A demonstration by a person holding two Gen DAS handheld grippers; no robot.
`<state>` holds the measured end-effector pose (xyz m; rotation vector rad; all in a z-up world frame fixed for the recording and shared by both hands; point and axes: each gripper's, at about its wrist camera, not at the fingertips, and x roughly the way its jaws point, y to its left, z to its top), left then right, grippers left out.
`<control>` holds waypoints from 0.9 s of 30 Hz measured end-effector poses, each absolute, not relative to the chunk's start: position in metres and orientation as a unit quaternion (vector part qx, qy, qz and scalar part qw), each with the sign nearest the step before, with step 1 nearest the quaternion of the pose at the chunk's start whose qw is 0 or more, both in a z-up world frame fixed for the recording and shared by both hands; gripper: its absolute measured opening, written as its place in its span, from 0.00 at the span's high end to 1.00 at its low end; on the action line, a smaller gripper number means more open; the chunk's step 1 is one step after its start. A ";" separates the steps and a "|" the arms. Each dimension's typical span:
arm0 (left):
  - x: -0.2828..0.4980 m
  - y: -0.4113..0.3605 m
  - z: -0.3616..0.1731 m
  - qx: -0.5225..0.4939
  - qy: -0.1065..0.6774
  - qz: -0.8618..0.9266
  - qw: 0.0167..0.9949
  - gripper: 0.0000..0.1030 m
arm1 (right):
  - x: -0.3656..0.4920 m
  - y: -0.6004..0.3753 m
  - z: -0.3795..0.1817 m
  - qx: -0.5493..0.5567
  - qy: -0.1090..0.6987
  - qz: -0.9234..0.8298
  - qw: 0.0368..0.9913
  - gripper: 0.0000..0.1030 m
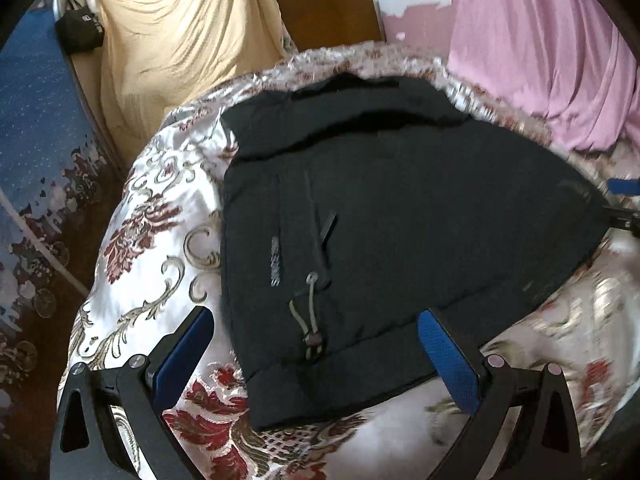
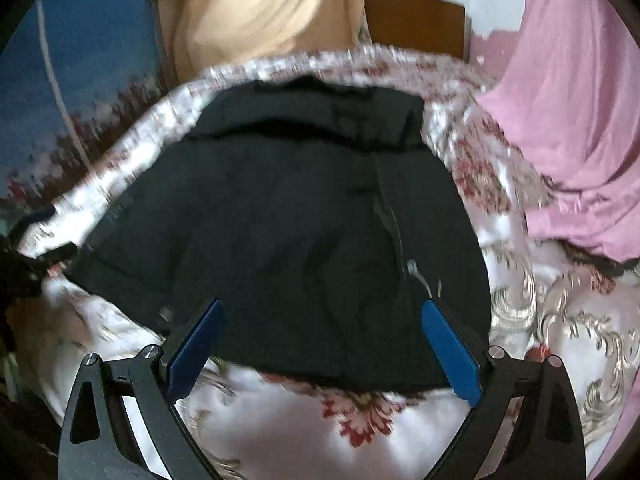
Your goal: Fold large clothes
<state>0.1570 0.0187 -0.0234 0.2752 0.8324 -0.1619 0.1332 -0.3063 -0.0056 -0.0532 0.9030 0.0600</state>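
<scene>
A black jacket (image 1: 392, 208) lies folded flat on a white floral bedspread (image 1: 152, 216), with a grey drawstring and toggle (image 1: 310, 312) near its front hem. It also shows in the right wrist view (image 2: 288, 232). My left gripper (image 1: 316, 336) is open and empty, hovering over the jacket's near hem. My right gripper (image 2: 324, 320) is open and empty, also above the near hem. The right gripper's tip shows at the right edge of the left wrist view (image 1: 624, 204). The left gripper shows blurred at the left edge of the right wrist view (image 2: 32, 236).
A beige cloth (image 1: 180, 40) hangs at the back left and a pink cloth (image 1: 540, 48) at the back right. A wooden headboard (image 1: 328, 16) stands between them. A black bag (image 1: 78, 30) sits at the far left by a blue patterned carpet (image 1: 36, 152).
</scene>
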 end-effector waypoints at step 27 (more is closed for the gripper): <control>0.161 -0.009 -0.067 0.271 0.511 -0.189 0.794 0.00 | 0.111 -0.310 -0.070 -0.031 0.501 0.027 0.865 0.05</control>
